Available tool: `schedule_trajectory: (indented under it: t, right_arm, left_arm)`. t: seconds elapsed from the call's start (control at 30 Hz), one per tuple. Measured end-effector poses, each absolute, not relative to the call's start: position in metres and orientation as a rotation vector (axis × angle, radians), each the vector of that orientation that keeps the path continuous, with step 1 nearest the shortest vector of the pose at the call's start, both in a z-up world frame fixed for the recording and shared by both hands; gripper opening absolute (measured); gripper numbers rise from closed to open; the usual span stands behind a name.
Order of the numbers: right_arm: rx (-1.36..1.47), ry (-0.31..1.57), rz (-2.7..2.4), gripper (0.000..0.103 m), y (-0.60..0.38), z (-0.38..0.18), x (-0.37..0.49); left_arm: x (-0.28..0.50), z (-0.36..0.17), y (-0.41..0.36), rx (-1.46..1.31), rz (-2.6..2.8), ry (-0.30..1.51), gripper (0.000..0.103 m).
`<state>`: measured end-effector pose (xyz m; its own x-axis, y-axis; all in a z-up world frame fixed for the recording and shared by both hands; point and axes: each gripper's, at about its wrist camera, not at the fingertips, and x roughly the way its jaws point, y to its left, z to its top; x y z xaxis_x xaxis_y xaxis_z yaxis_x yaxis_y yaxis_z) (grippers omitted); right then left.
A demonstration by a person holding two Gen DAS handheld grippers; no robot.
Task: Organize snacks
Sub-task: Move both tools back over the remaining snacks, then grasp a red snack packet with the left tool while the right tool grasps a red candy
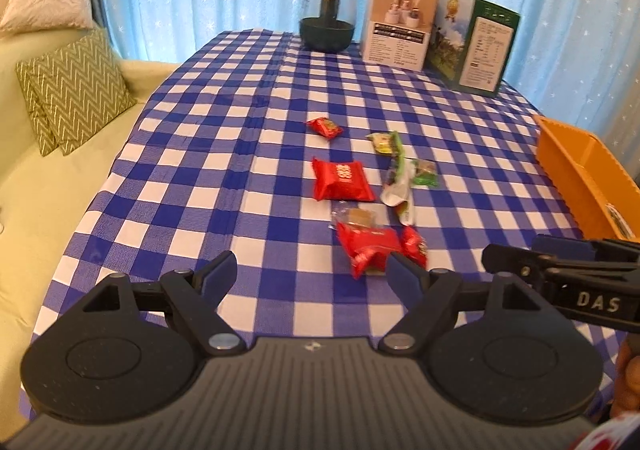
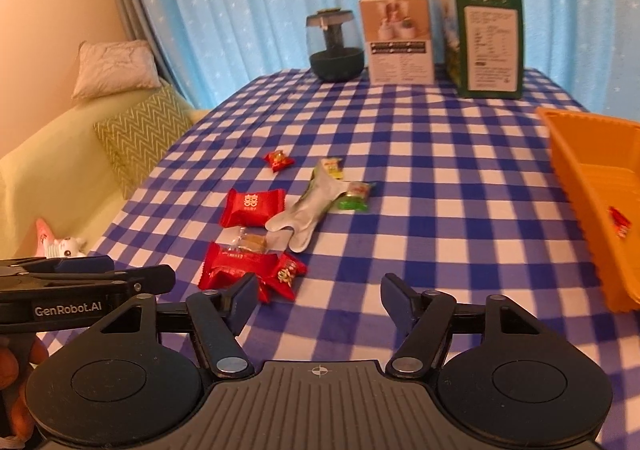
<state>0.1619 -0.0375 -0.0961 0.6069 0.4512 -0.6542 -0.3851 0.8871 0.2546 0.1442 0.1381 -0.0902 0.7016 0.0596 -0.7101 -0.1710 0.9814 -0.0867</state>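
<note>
Several wrapped snacks lie mid-table on the checked cloth: a big red packet [image 1: 343, 181] [image 2: 253, 207], a small red candy [image 1: 324, 127] [image 2: 278, 160], a silver-green wrapper [image 1: 397, 186] [image 2: 308, 210], a green candy [image 1: 425, 173] [image 2: 354, 196], a clear-wrapped biscuit [image 1: 356, 217] [image 2: 252, 241] and a red packet pair [image 1: 370, 248] [image 2: 248, 270] nearest me. An orange tray [image 1: 576, 170] [image 2: 576, 186] at the right holds a red candy [image 2: 620, 224]. My left gripper [image 1: 312, 278] is open and empty above the near table. My right gripper [image 2: 318, 300] is open and empty, right of the red packets.
A dark glass jar [image 1: 327, 16] [image 2: 337, 46], a white box [image 1: 398, 24] [image 2: 400, 38] and a green box [image 1: 476, 46] [image 2: 490, 42] stand at the table's far edge before a blue curtain. A sofa with cushions [image 1: 76, 90] runs along the left.
</note>
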Motion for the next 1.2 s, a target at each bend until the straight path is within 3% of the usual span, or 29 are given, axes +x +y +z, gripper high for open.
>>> schedule_trajectory:
  t: [0.47,0.6,0.9,1.2]
  right_arm:
    - [0.074,0.855,0.546,0.044,0.006,-0.138,0.210]
    - [0.025,0.854,0.545,0.022,0.012,-0.144,0.210]
    - [0.060,0.817,0.462,0.021,-0.024,-0.128,0.205]
    - [0.098,0.830,0.408,0.020,-0.054,-0.125,0.200]
  left_arm:
    - [0.173,-0.107,0.159,-0.213,0.140,0.783,0.078]
    - [0.174,-0.109,0.158,-0.221,0.132,0.783,0.078]
    - [0.182,-0.115,0.142,-0.215,0.035,0.793,0.077]
    - [0.203,-0.133,0.131,-0.246,0.015,0.825,0.046]
